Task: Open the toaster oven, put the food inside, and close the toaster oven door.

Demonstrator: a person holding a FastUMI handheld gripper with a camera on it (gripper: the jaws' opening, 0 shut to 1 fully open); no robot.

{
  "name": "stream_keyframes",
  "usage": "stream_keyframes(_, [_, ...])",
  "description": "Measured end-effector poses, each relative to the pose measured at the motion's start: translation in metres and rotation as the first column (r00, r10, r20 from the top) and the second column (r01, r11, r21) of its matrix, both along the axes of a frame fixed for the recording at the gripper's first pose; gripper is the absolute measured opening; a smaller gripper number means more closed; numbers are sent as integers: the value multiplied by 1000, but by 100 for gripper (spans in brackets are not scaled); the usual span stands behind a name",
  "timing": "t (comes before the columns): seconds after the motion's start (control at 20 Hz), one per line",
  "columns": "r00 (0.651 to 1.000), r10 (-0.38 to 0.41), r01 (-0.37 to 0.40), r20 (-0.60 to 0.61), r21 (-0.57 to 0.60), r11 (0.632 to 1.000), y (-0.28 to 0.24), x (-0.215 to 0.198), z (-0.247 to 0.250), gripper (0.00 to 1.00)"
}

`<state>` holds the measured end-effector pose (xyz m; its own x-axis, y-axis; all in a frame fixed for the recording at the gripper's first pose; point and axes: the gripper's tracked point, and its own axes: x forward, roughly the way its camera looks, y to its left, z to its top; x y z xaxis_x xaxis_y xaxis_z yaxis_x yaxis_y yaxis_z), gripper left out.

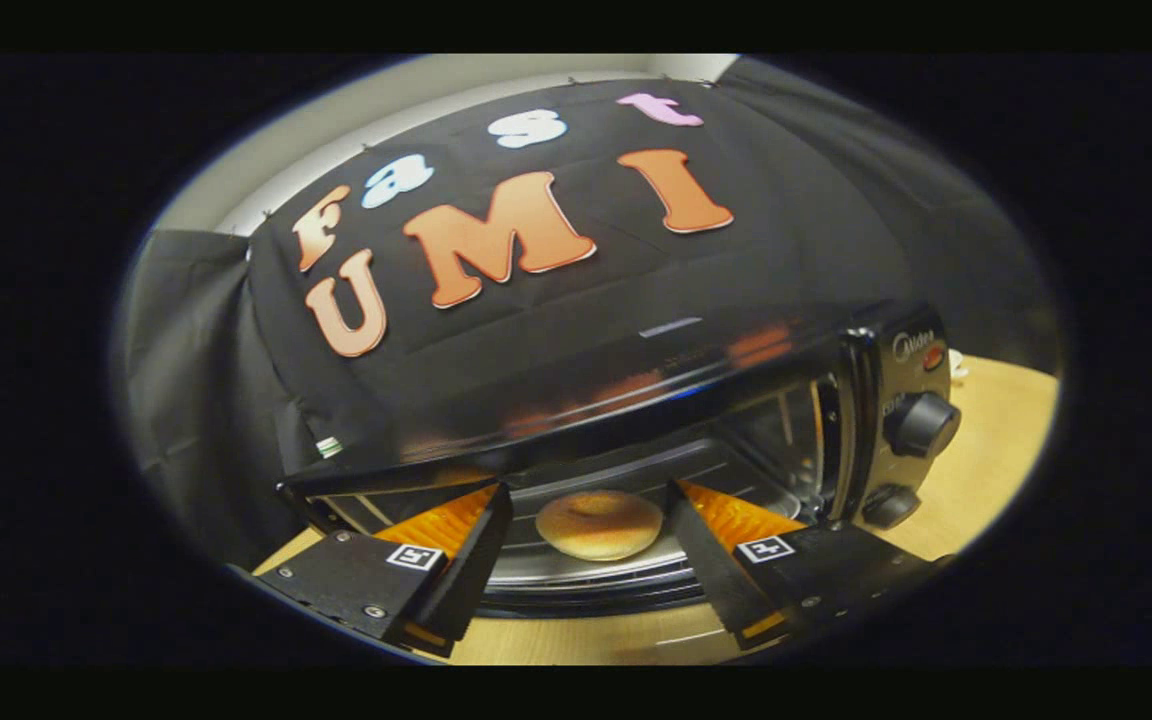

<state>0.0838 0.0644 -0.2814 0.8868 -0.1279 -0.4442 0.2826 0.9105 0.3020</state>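
The black toaster oven (636, 375) stands on a wooden table with its front open. A round golden bun (598, 525) lies in the oven's mouth on the wire rack (736, 470). My gripper (588, 492) is open, with one finger on each side of the bun and neither pressing on it. The fingertips (484, 520) reach to the oven's opening. A dark glossy edge (586, 595) runs below the bun; I cannot tell whether it is the lowered door or a tray.
The oven's control panel, to the right of the opening, carries a large knob (921, 423) and a smaller one (889, 505). Light wooden tabletop (996, 450) stretches to the right of the oven and under the fingers. Black cloth hangs behind.
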Motion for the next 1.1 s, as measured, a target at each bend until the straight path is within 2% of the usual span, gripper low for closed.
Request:
stream_keyframes(0.35, [989, 109, -118, -102, -90, 989, 8, -60, 9, 94])
stream_keyframes(0.8, [948, 232, -243, -220, -26, 970, 23, -165, 5, 94])
stream_keyframes(1.1, [911, 270, -286, -312, -6, 958, 21, -218, -6, 94])
